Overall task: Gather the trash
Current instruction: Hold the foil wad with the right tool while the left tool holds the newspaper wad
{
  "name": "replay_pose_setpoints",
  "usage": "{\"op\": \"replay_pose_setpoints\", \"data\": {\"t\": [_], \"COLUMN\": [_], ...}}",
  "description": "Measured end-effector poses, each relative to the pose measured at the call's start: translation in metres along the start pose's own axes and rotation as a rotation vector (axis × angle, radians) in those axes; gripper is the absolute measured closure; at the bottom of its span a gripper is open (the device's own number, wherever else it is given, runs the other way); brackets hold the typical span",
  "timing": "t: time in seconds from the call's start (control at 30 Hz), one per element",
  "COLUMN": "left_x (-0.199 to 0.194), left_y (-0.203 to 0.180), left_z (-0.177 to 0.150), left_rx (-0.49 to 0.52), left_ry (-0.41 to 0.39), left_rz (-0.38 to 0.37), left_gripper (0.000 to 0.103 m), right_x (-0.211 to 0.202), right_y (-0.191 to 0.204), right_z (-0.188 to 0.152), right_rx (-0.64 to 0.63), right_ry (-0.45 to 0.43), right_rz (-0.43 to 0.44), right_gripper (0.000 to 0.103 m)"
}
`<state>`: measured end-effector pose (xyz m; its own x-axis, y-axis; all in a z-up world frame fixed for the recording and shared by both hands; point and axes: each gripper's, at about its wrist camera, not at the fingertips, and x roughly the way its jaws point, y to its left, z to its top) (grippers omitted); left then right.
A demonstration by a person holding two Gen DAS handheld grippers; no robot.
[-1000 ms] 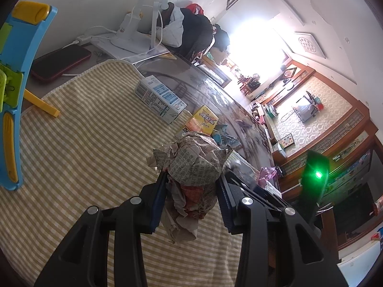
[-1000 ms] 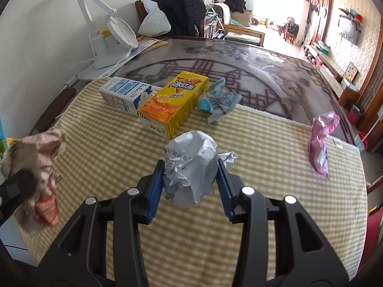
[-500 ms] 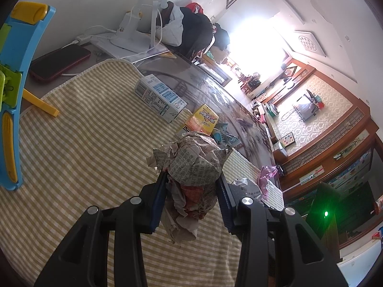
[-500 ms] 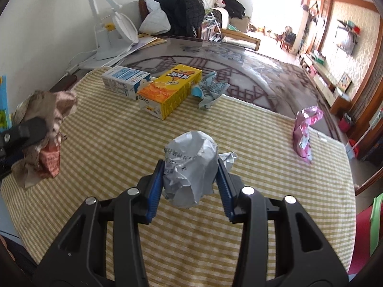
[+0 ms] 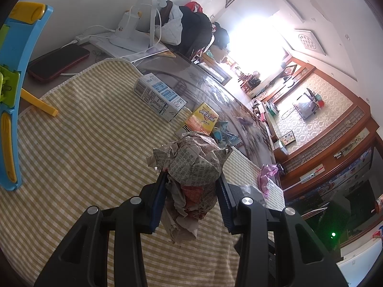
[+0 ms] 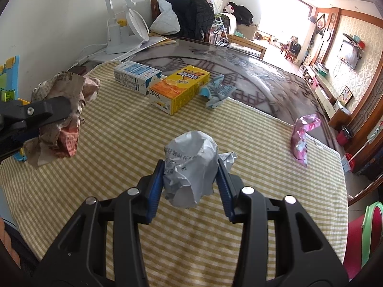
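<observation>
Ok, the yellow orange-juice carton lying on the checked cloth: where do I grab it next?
Take the yellow juice carton across its two long side faces, near the middle, coming from above. It lies flat, with the white-and-blue milk carton close at one end and a crumpled blue wrapper beside it.

Matt woven checked cloth (image 6: 119, 143) covers the near tabletop (image 6: 263, 71); farther back it is glossy glass. Crumpled newsprint wad (image 5: 196, 165) looks rough; the grey paper ball (image 6: 191, 165) smoother. Cartons (image 6: 179, 88) are slick cardboard; the pink wrapper (image 6: 302, 131) is shiny foil.

Two cartons (image 6: 165, 87) side by side on cloth (image 6: 119, 148), lamp (image 6: 122, 31) behind, wrapper (image 6: 302, 132) right
</observation>
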<state>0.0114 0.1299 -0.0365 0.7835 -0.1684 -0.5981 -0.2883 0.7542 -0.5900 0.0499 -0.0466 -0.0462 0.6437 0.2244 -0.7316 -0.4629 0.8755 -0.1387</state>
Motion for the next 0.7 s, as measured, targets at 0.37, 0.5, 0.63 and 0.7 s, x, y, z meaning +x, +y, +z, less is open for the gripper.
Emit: {"op": "replay_pose_setpoints", "data": {"t": [0.37, 0.5, 0.63, 0.7], "left_x": [0.011, 0.014, 0.019, 0.02], "left_y": [-0.008, -0.012, -0.014, -0.015], "left_z": [-0.003, -0.005, -0.008, -0.009], "left_rx": [0.045, 0.068, 0.078, 0.082], "left_ry": [0.02, 0.024, 0.034, 0.038], "left_rz": [0.033, 0.049, 0.059, 0.061], "left_gripper": [0.065, 0.065, 0.065, 0.065], "right_x": [-0.014, -0.011, -0.008, -0.007], "right_y": [-0.036, -0.048, -0.057, -0.061], "right_z": [-0.018, -0.027, -0.036, -0.04], "right_rx": [0.044, 0.093, 0.126, 0.141], "right_ry": [0.003, 0.012, 0.028, 0.032], "right_rz": [-0.037, -0.035, -0.036, -0.036], "right_gripper": [0.061, 0.061, 0.061, 0.061]}}
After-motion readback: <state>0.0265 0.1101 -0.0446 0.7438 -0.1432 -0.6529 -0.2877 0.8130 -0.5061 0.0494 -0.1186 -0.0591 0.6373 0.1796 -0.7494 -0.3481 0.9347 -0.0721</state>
